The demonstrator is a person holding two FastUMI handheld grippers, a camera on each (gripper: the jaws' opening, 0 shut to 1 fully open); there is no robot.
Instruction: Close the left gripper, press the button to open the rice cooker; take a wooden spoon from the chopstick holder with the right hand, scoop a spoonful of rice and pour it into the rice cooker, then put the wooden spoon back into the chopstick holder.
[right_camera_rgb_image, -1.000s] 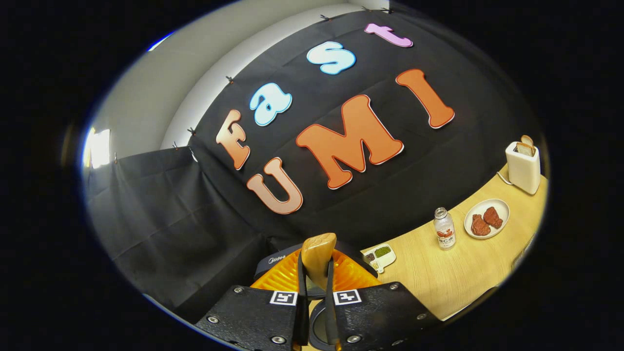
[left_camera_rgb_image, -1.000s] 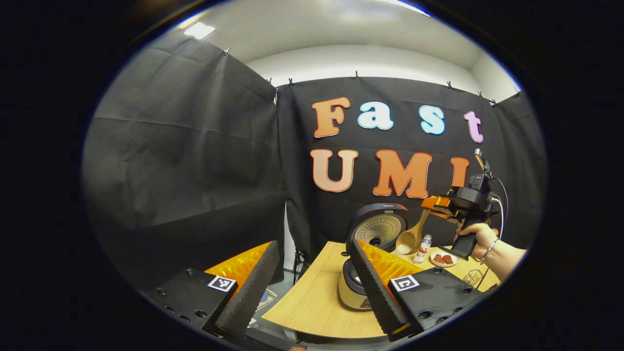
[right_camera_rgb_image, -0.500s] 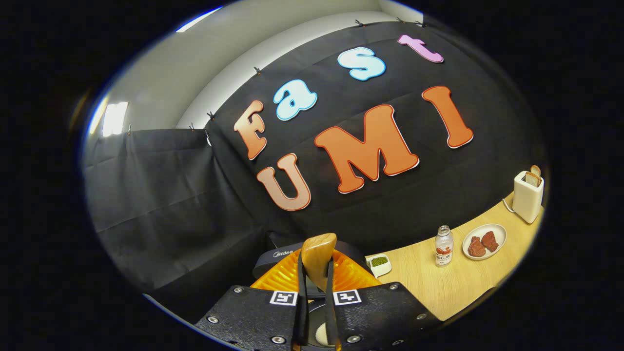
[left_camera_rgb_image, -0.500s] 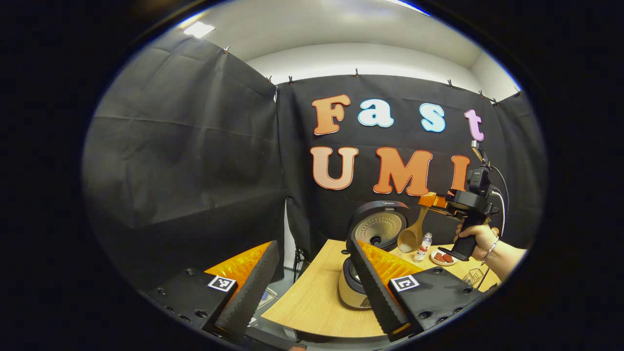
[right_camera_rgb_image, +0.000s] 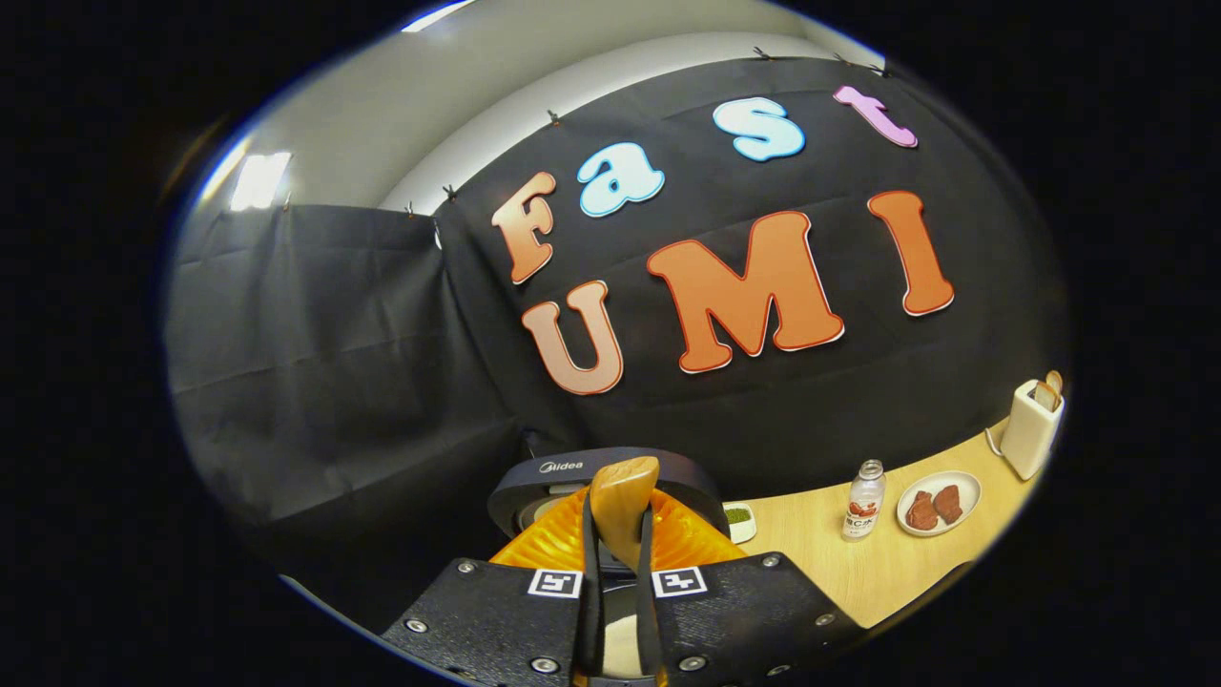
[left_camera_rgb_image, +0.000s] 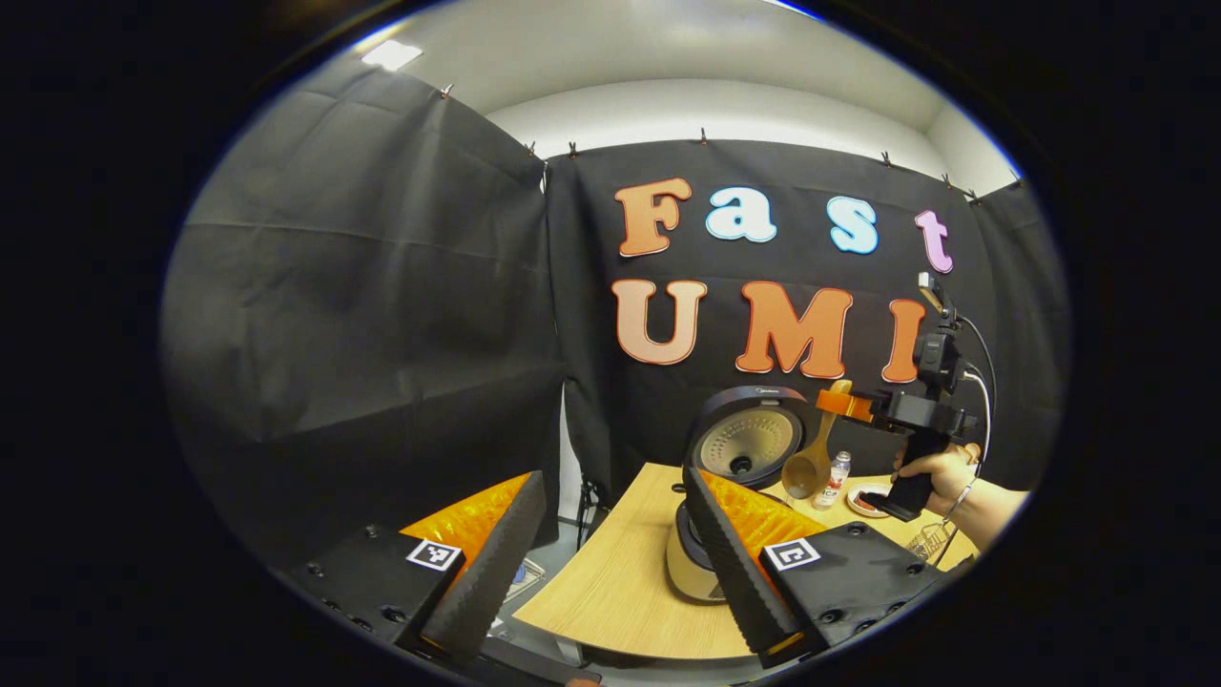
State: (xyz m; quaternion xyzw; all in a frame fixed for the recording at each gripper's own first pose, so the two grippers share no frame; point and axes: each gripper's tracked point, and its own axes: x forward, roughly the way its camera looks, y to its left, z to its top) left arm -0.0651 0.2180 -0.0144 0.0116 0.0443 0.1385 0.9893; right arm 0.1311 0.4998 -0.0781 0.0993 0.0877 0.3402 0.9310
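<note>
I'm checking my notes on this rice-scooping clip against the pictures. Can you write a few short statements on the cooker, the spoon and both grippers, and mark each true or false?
1. The rice cooker has its lid up. True.
2. The right gripper is open and holds nothing. False: it is shut on the wooden spoon, whose handle end sticks up between its fingers.
3. The left gripper is shut. False: its fingers stand wide apart with nothing between them.
4. In the left gripper view the spoon's bowl hangs beside the raised lid. True.
5. The plate on the table holds slices of bread. False: it holds reddish-brown pieces; the bread stands in the toaster.
</note>
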